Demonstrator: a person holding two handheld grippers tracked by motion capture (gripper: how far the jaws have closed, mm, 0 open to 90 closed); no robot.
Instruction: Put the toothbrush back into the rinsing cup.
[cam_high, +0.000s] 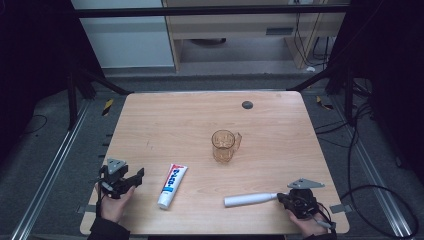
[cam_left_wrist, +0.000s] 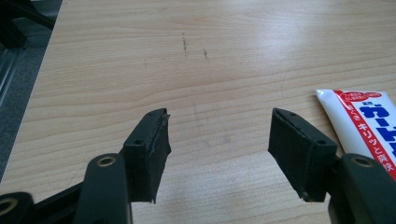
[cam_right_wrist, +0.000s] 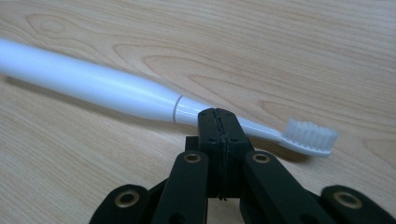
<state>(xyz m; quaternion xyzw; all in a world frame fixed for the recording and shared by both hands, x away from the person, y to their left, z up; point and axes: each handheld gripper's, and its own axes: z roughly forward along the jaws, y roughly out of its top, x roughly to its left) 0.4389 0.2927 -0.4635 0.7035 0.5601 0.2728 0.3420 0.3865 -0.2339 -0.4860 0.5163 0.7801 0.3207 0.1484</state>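
two claws are at work here, and the right claw (cam_right_wrist: 219, 114) is the busy one. its black jaws are pressed flat together, nothing between them, with the tips right up against the thin neck of a white electric toothbrush (cam_right_wrist: 116, 91). the toothbrush lies on its side on the wooden table (cam_high: 165, 120); the bristle head (cam_right_wrist: 310, 135) is just to one side of the tips, the thick smooth handle runs off to the other. whether the tips touch the neck or sit just before it, i cannot tell.

by my reading, the step in hand is the approach to pick the toothbrush up. the next move calls for opening the jaws, sliding one on each side of the handle, and closing on it. the plastic looks glossy, round and slippery, so a grip on the thicker body seems safer than on the tapered neck.

farther out, the left claw (cam_left_wrist: 219, 140) hovers low with its jaws wide apart and nothing held. their inner faces carry rough dark padding. a toothpaste tube (cam_left_wrist: 364, 121) lies flat just off its right jaw, soft, white, with red and blue print.

beyond both claws, near the middle of the table, stands an amber see-through mug (cam_high: 223, 146) with a dimpled wall and a handle. the table top is pale wood grain, matte, with rounded corners.
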